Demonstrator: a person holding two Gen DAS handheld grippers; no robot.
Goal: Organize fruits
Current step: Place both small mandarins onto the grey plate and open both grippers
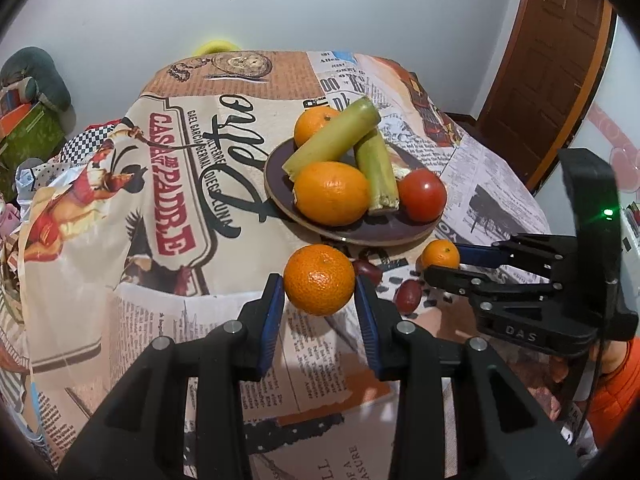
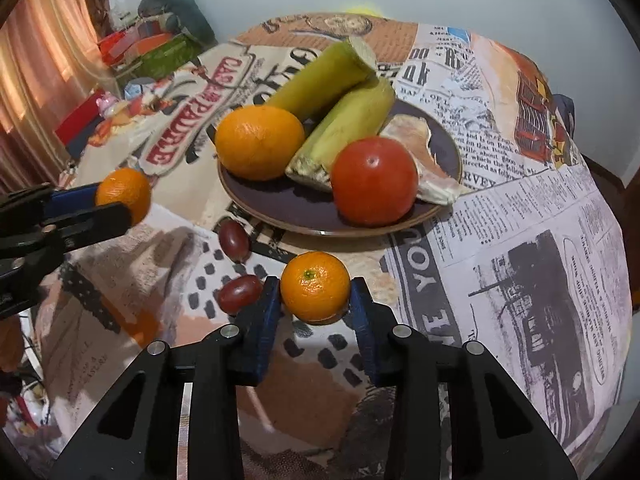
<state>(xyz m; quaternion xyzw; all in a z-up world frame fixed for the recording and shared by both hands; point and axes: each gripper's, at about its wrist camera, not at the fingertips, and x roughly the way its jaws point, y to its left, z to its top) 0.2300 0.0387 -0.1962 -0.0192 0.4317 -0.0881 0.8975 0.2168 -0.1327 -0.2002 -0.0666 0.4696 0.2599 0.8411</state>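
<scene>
Orange, round mandarins sit clamped in both grippers: 1 in the left gripper (image 1: 319, 292), 1 in the right gripper (image 2: 315, 294), near the crowded dark round plate (image 1: 280, 196). Dropped there, either could roll off.

Orange mandarins (image 1: 319, 285), red tomato (image 2: 374, 181), dark plate (image 2: 280, 204) (possibly purple), newsprint-patterned cloth (image 2: 520, 240), 2 maroon grapes (image 2: 239, 293).

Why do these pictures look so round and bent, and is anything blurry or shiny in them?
Both views are fisheye: dark corners, bulging table edges. In the left wrist view the tangerine in the left gripper is sharp, and the door curves. In the right wrist view the tomato shows a soft glare, and the curtain at the left edge looks smeared.
</scene>
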